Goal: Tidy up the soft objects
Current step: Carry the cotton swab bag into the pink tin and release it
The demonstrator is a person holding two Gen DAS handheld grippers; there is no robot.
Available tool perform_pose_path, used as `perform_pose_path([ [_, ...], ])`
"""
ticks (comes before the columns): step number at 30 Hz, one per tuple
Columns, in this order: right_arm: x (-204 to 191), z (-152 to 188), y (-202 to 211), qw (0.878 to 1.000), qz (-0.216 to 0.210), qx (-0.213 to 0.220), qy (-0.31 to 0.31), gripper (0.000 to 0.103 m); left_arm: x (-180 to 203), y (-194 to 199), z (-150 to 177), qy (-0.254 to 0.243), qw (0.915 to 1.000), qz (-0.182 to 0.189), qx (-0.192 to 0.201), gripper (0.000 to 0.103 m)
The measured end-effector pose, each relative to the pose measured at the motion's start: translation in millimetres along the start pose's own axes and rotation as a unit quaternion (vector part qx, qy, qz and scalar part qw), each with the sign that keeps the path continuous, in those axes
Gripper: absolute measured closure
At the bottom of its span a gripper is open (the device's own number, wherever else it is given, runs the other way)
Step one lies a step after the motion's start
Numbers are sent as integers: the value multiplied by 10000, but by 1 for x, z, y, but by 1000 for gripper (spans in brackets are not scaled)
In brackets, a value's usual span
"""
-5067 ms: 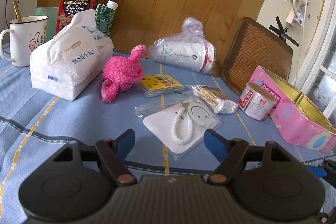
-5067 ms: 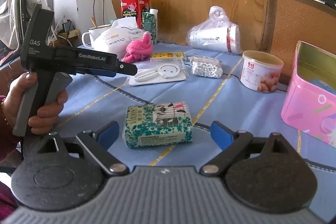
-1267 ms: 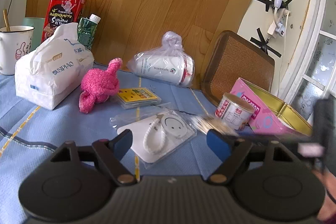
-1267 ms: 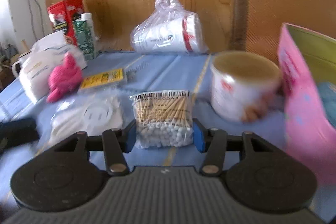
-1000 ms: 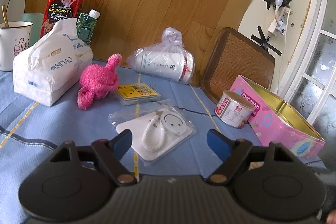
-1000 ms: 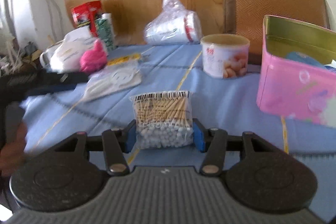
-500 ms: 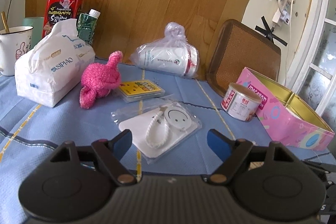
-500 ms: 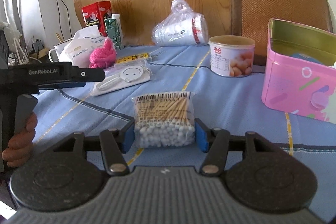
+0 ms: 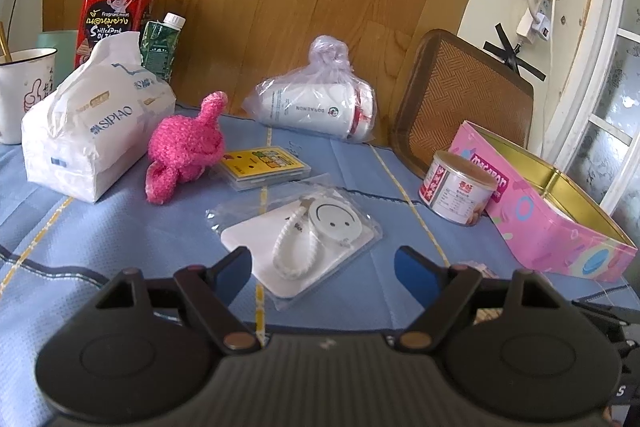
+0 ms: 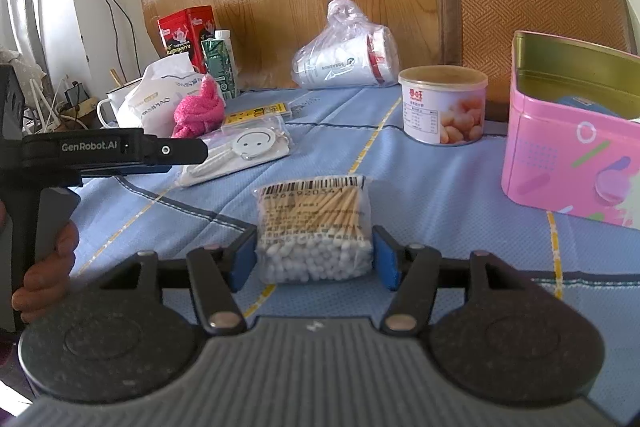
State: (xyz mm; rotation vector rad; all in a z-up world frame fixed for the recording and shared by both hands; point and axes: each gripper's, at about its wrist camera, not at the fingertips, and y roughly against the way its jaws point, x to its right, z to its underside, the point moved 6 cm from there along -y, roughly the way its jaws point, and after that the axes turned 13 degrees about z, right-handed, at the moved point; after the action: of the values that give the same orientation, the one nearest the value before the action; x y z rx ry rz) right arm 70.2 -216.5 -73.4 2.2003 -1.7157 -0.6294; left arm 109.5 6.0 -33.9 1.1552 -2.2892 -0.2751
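Note:
A clear bag of cotton swabs point(image 10: 314, 227) lies on the blue tablecloth between the pads of my right gripper point(image 10: 315, 259). Its jaws are opening, and the pads stand just off the bag's sides. My left gripper point(image 9: 322, 261) is open and empty, hovering near a bagged smiley-face item point(image 9: 312, 231). A pink plush toy point(image 9: 188, 151) leans by the white tissue pack point(image 9: 88, 131). The open pink tin point(image 10: 568, 155) stands at the right, with something blue inside it.
A food can point(image 9: 456, 187), a bagged cup point(image 9: 320, 107), a yellow card pack point(image 9: 264, 167) and a woven tray point(image 9: 460, 99) surround the middle. A mug point(image 9: 20, 91), red tin point(image 9: 116, 15) and green carton point(image 9: 160, 43) stand back left. A hand point(image 10: 48, 267) holds the left gripper.
The right gripper brought the swab bag back from beside the can toward the table's near part, and its pads have spread slightly off the bag. The left gripper has stayed put.

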Motion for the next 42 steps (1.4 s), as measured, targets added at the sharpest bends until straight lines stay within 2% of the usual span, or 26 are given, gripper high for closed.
perform_pose_path([
  [15, -2, 1, 1, 10000, 11, 18, 69, 41, 1, 0, 0, 24, 10000, 41, -12, 22],
  [21, -1, 1, 1, 9999, -47, 29, 106, 45, 2, 0, 1, 182, 9993, 286, -126, 26],
  [24, 0, 0, 1, 9999, -88, 25, 87, 45, 7, -1, 4, 623, 9953, 692, -273, 29],
  [26, 1, 0, 1, 9999, -129, 16, 55, 45, 16, -4, 6, 979, 9883, 1103, -400, 29],
  [29, 0, 0, 1, 9998, -171, 20, 58, 46, 33, -17, 8, 1117, 9819, 1378, -672, 29],
  [31, 0, 0, 3, 9998, -193, 53, 62, 47, 47, -28, 10, 1117, 9783, 1519, -854, 37],
  [32, 0, 0, 5, 9997, -207, 84, 62, 48, 55, -33, 10, 1092, 9765, 1603, -944, 43],
  [36, 4, -2, 19, 9988, -89, 480, 39, 50, 85, -44, 0, 649, 9813, 1547, -946, 50],
  [42, 48, -28, 50, 9907, 451, 1237, -334, 51, 145, -65, -39, 125, 9717, 2195, -869, 50],
])
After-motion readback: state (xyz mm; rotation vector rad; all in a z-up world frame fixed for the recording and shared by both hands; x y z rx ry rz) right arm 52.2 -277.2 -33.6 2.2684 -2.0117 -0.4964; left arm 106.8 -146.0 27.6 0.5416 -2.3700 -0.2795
